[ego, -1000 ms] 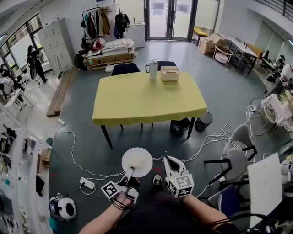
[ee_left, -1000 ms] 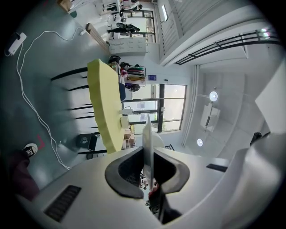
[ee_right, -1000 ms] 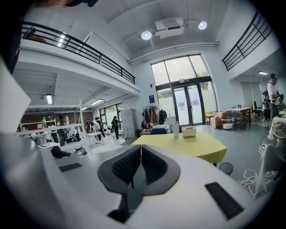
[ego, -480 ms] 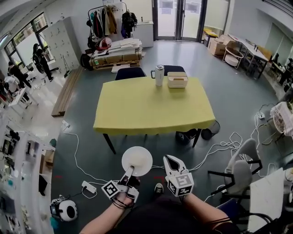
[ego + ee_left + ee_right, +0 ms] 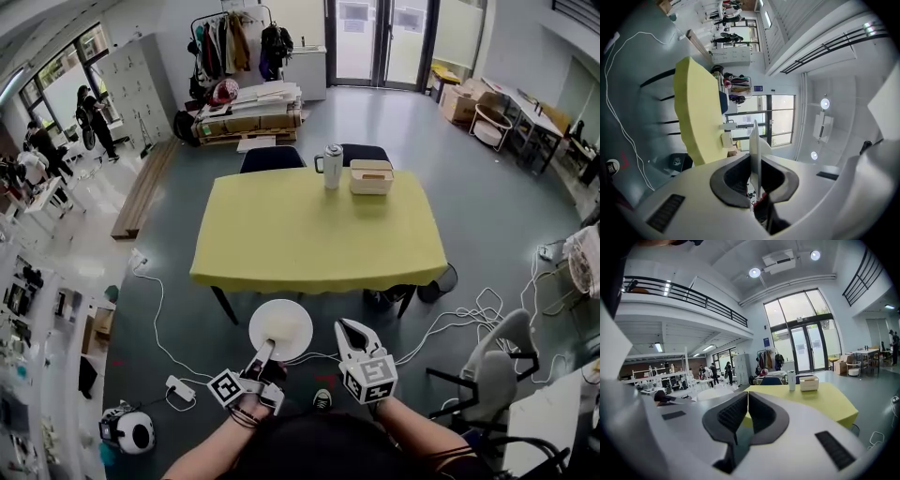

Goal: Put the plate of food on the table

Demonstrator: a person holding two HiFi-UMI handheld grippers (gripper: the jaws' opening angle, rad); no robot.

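Bright, even daylight from glass doors [image 5: 380, 37] and left windows [image 5: 42, 80]; round ceiling lamps [image 5: 754, 272] glare white. Soft shadow under yellow surface [image 5: 319, 234]. All views fisheye-bent; gripper views black at corners, nearest foreground soft.

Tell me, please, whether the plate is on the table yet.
No: left gripper holds plate by its rim, short of yellow table.

This is a big open lab or workshop hall. Beyond the fingers [image 5: 349, 337] a yellow bench [image 5: 319, 225] stands on a grey floor [image 5: 487, 216] with loose cables [image 5: 473, 309]. Far behind it are glass doors [image 5: 380, 42], a clothes rack [image 5: 239, 42] and lockers [image 5: 131, 89]. Left of the fingers, people [image 5: 94, 117] stand by cluttered work benches [image 5: 23, 291] under a railed gallery [image 5: 679, 291].
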